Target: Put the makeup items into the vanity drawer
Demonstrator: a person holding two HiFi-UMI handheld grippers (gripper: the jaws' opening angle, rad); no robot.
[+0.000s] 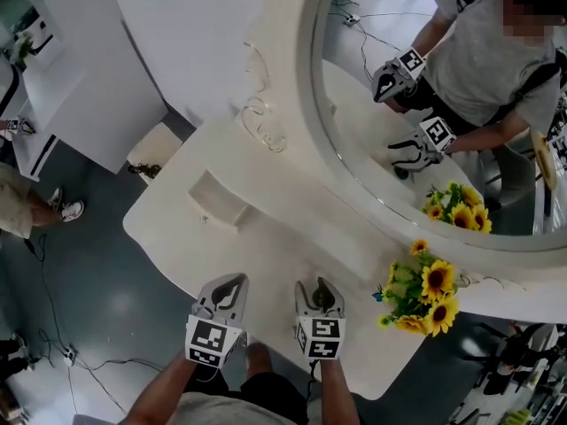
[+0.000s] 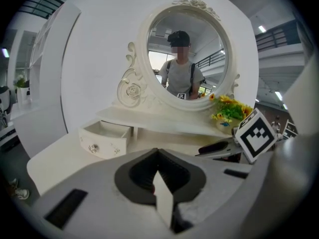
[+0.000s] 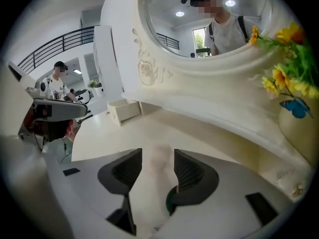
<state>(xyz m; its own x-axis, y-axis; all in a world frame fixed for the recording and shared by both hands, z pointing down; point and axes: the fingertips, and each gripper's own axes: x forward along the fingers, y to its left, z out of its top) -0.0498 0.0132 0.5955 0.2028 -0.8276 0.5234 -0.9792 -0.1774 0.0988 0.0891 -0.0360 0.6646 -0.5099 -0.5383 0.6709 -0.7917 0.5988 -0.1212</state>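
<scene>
Nothing of the task is judged to be done yet. The drawer (image 1: 215, 198) is seen pulled open at the back left of the dressing table (image 1: 266, 246), under the shelf below the mirror (image 1: 399, 104); what is shown of its inside is bare white; no makeup item can be made out on the tabletop in any view.

The left gripper (image 1: 229, 287) is held over the near edge of the table with its jaws pressed together; only a thin white sliver is seen at the seam, and it cannot be told whether that is a separate thing. The right gripper (image 1: 319, 287) is held just beside it with its jaws spread; a pale, pinkish, blurred shape (image 3: 155, 183) is seen between them in the right gripper view; whether it is a makeup item, or is touched by the pads, cannot be told. All of the work is therefore judged to be left; items are to be found, picked up and laid in the drawer.

The tabletop is cream-white and smooth; a bunch of sunflowers (image 1: 425, 295) is stood at its right end, near the mirror frame. The floor (image 1: 97, 299) is dark grey, with cables (image 1: 53, 352) trailed across it; white panels (image 1: 80, 78) are stood to the left; another person's shoe (image 1: 71, 209) is seen at the left edge; a railed gallery (image 3: 60, 46) is shown in the right gripper view.
</scene>
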